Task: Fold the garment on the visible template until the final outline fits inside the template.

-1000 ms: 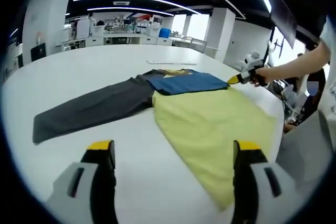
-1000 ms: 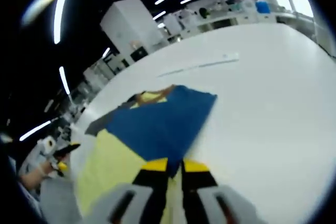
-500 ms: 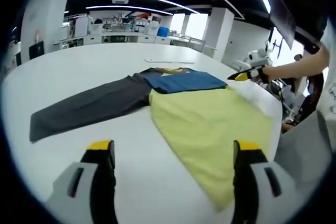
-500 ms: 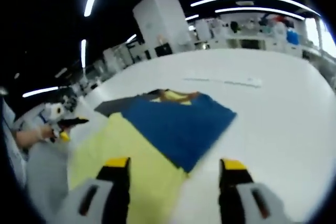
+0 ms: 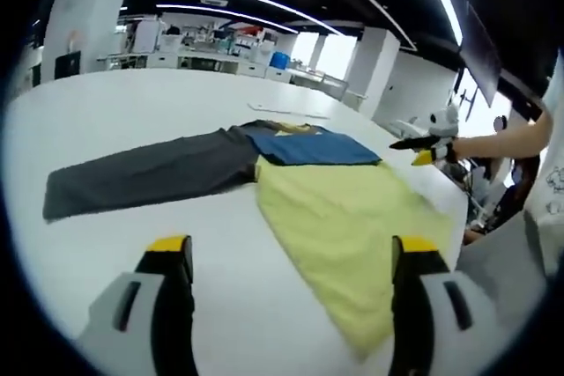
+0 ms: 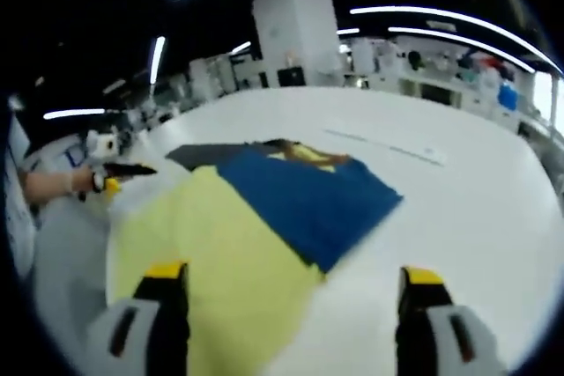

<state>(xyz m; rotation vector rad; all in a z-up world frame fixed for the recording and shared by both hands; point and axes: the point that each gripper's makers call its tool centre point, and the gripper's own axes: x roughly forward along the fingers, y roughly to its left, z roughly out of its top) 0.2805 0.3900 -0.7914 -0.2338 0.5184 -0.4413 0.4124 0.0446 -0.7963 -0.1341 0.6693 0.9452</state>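
Observation:
The garment lies flat on the white table (image 5: pixel 132 112). Its yellow body (image 5: pixel 344 217) points toward me, a blue sleeve (image 5: pixel 313 149) is folded across the chest, and a dark grey sleeve (image 5: pixel 141 173) stretches out to the left. My left gripper (image 5: pixel 291 248) hovers open over bare table just short of the yellow hem. At the garment's right edge, a hand holds my right gripper (image 5: pixel 421 145). In the right gripper view, the right gripper (image 6: pixel 293 275) stands open with the yellow body (image 6: pixel 203 235) and blue sleeve (image 6: pixel 308 200) ahead of it. The left gripper (image 6: pixel 119 169) shows at the far left.
A thin white strip (image 5: pixel 286 112) lies on the table beyond the collar, seen too in the right gripper view as a white strip (image 6: pixel 388 149). White pillars, counters and shelves stand far behind. A person's arm (image 5: pixel 502 134) reaches in from the right.
My right gripper was shut on the blue sleeve's corner a second ago; it has opened, let go and drawn back. The blue sleeve rests folded on the body. The left gripper stayed open.

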